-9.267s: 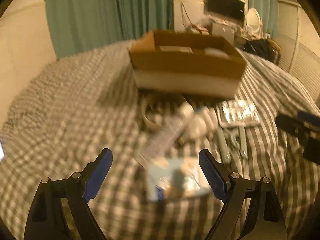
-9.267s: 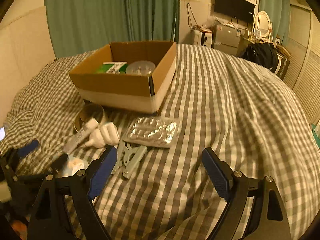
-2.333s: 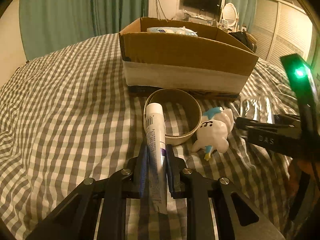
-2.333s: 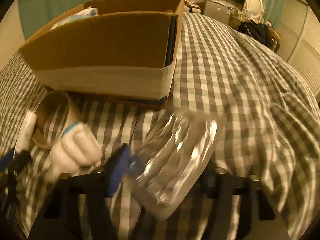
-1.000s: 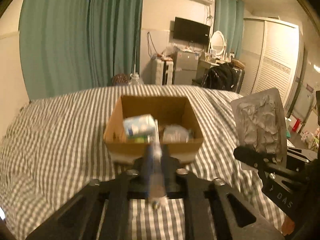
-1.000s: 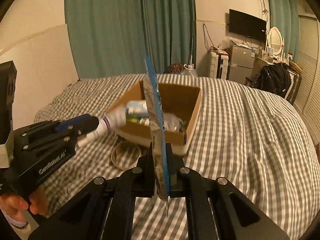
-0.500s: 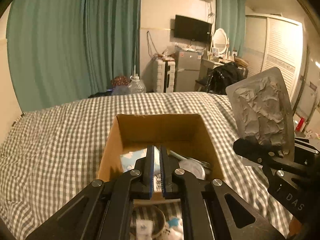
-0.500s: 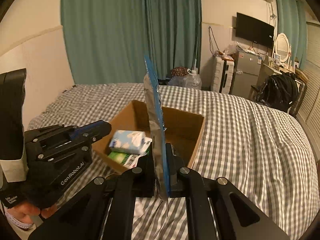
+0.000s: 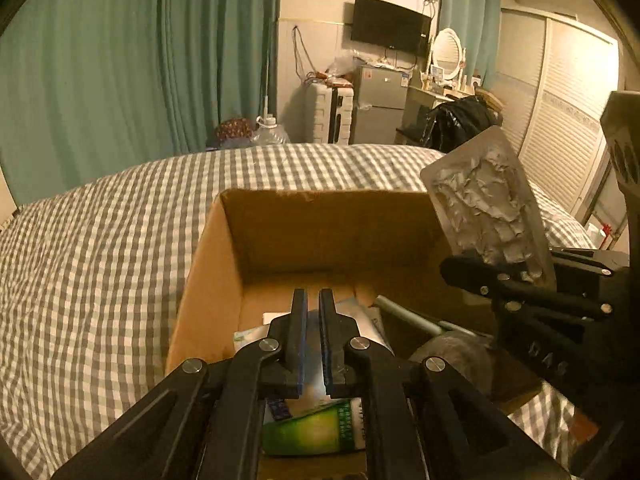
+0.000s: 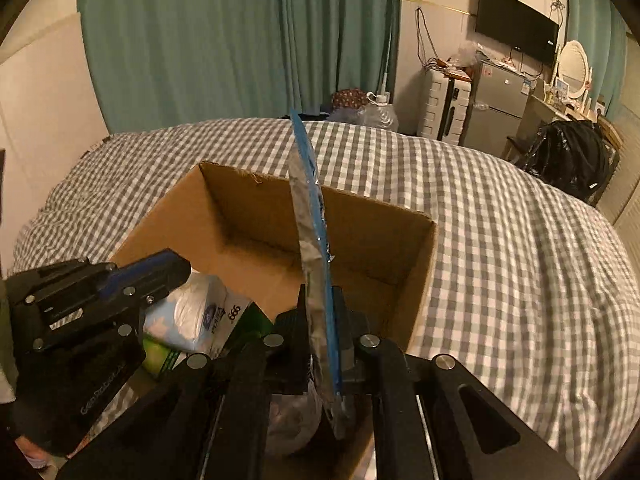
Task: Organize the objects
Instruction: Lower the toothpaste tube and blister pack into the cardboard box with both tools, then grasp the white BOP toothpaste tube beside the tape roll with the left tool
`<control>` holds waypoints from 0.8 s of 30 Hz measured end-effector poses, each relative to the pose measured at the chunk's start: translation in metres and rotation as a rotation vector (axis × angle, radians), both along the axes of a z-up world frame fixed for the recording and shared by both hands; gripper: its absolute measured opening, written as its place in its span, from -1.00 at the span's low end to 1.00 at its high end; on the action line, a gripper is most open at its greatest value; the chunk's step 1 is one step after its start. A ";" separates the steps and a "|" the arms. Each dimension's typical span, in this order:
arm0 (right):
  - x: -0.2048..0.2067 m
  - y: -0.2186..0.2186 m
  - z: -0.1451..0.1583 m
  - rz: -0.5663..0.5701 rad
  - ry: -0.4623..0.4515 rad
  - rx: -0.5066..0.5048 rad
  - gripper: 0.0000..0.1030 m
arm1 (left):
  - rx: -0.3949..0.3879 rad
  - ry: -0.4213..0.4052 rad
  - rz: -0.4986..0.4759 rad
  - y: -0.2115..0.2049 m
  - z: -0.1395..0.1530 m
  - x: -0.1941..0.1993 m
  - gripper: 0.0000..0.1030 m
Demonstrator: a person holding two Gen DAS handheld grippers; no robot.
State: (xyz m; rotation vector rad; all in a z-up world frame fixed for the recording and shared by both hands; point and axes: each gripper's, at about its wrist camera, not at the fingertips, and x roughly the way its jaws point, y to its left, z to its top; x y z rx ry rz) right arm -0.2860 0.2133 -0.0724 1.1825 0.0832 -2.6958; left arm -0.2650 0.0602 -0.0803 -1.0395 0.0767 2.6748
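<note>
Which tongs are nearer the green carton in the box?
Left. The left tongs hang directly above the green carton inside the cardboard box; the right tongs grip the blister pack beside it.

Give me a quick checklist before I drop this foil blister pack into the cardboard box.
1. Right tool grips the blister pack: ok, shut on its lower edge, with the pack standing upright.
2. Pack is above the cardboard box: ok, it is over the open top.
3. Free space in the box: ok, the far half of the floor is bare; the tissue pack and green packet lie at the near end.
4. Left tool clear of the drop: cannot tell, it hangs over the box, nearly closed.
5. Left tool empty: ok, nothing shows between its fingers.
</note>
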 end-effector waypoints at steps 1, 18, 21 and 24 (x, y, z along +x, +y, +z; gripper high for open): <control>0.001 0.000 -0.001 0.002 0.001 -0.005 -0.43 | 0.000 0.006 0.000 -0.002 -0.001 0.000 -0.78; 0.101 0.012 0.081 -0.031 0.146 -0.040 0.24 | -0.030 0.079 0.073 -0.025 0.054 0.082 0.32; 0.127 0.008 0.094 -0.023 0.167 -0.031 0.24 | -0.039 0.099 0.100 -0.034 0.066 0.106 0.36; 0.150 0.004 0.095 -0.005 0.171 -0.029 0.24 | -0.052 0.110 0.125 -0.044 0.067 0.128 0.37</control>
